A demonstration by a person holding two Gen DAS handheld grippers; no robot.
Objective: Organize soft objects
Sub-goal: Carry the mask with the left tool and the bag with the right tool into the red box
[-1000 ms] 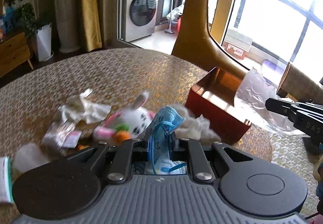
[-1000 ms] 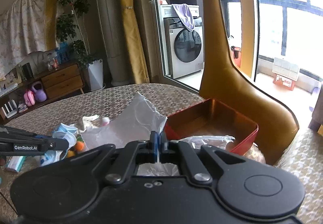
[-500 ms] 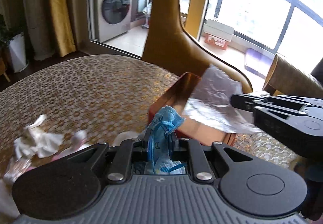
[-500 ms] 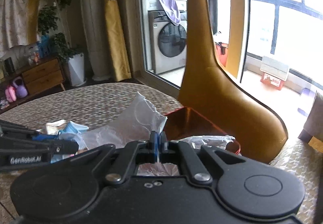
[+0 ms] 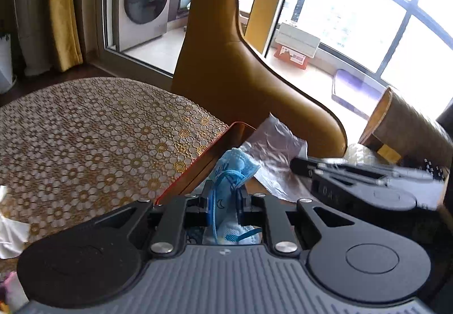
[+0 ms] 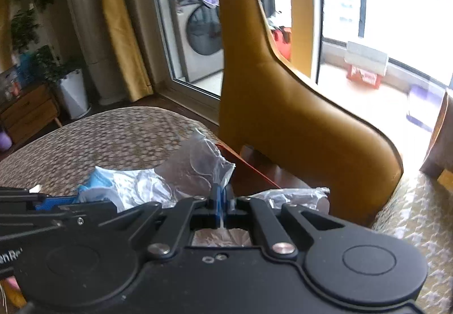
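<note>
A: What is each tool gripping as the two come in over the red box [image 5: 198, 161]?

B: The left gripper [image 5: 223, 200] is clamping narrow on a blue face mask [image 5: 235, 169], which is bunching up between the pads with its ear loop dangling toward the camera. The right gripper [image 6: 222, 198] is pinching fully closed on a clear plastic bag [image 6: 198, 169].

A: Where are they sitting in each view?

B: In the left wrist view the mask is poking up at the centre, just over the box's near rim, and the bag [image 5: 271, 155] is billowing toward two o'clock with the right gripper [image 5: 300, 165] blurring in from three o'clock. In the right wrist view the bag is spreading toward ten o'clock, partly covering the mask [image 6: 96, 183], and the left gripper [image 6: 42, 200] is lying at nine o'clock.

A: What is worrying you?

B: I am judging that the bag is hiding much of the box opening, so a release may be landing on the rim or on the patterned tablecloth [image 5: 93, 138]. The two tools are crowding together and could be knocking each other. The loop may be snagging on a finger [image 5: 208, 200] when the jaws part.

A: How do the items look?

B: Both are looking light and crumpled; the bag is thin, glossy and creased, and I expect it to drift.
</note>
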